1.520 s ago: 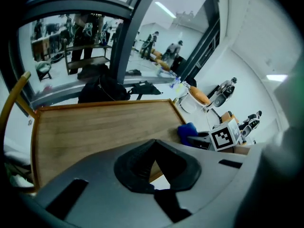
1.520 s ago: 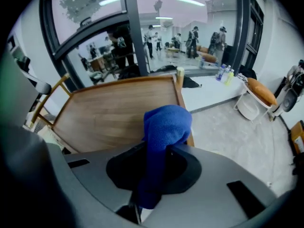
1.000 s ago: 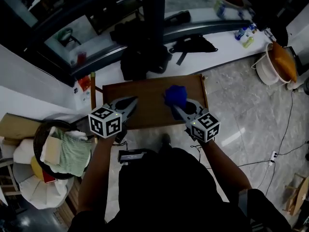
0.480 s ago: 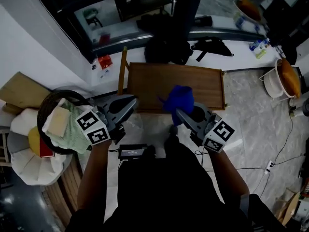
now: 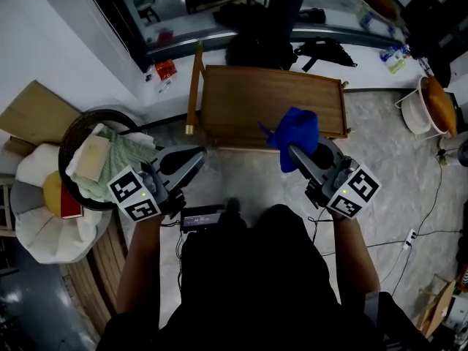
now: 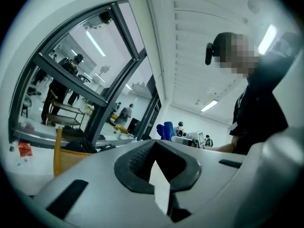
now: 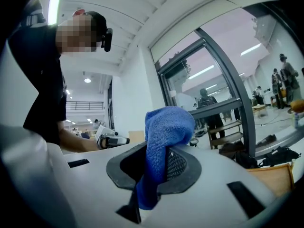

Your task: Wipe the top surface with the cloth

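Observation:
A brown wooden table (image 5: 248,97) stands ahead of me with its top bare. My right gripper (image 5: 294,152) is shut on a blue cloth (image 5: 298,130), which hangs bunched over the table's near edge. In the right gripper view the cloth (image 7: 166,127) fills the space between the jaws of the right gripper (image 7: 156,161) and sticks up above them. My left gripper (image 5: 196,156) is shut and holds nothing, over the floor just short of the table's near left corner. The left gripper (image 6: 159,151) points up towards the windows, its jaws together and bare.
A round dark basket (image 5: 73,134) with a green towel (image 5: 124,158) sits at the left, beside a white pouf (image 5: 33,229). Black bags (image 5: 256,46) lie behind the table. A white bucket (image 5: 418,119) stands at the right. A black box with cables (image 5: 201,218) lies by my feet.
Both grippers have drawn back from over the table top to its near edge. The blue cloth came off the surface with the right gripper. The left gripper is now over the floor.

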Demonstrator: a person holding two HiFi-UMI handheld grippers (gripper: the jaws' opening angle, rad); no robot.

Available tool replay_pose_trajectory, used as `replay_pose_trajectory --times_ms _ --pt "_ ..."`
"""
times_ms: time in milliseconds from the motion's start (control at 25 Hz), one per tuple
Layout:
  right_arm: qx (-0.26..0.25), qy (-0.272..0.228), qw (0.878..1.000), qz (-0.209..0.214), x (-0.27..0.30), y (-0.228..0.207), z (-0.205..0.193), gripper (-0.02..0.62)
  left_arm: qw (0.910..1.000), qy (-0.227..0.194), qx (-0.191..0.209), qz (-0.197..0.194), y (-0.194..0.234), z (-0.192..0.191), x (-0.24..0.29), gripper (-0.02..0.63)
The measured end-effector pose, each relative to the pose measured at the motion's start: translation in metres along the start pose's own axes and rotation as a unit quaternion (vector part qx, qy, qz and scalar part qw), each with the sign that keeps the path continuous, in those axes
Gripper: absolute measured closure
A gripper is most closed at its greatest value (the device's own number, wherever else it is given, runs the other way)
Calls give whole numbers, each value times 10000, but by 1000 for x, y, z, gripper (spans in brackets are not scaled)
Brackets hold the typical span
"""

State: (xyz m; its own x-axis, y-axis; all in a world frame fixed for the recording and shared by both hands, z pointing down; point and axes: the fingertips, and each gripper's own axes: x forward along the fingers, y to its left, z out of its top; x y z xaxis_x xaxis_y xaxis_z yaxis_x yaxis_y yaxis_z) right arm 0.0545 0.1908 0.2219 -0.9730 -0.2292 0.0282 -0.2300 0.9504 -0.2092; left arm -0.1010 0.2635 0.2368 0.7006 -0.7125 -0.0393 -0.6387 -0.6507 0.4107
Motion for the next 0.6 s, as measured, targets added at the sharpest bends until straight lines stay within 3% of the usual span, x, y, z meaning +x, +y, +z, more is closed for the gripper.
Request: replay_pose_trajectory --times_ms 160,320,600 --pt "-140 123 9998 47 -24 10 -12 531 9999 105 77 36 -27 -8 12 597" --pt "84 95 9999 89 -59 19 -23 531 9997 221 109 -16 -62 -22 31 597" --pt "366 105 9988 310 -167 43 -37 531 9986 505 6 123 -136 -67 82 597"
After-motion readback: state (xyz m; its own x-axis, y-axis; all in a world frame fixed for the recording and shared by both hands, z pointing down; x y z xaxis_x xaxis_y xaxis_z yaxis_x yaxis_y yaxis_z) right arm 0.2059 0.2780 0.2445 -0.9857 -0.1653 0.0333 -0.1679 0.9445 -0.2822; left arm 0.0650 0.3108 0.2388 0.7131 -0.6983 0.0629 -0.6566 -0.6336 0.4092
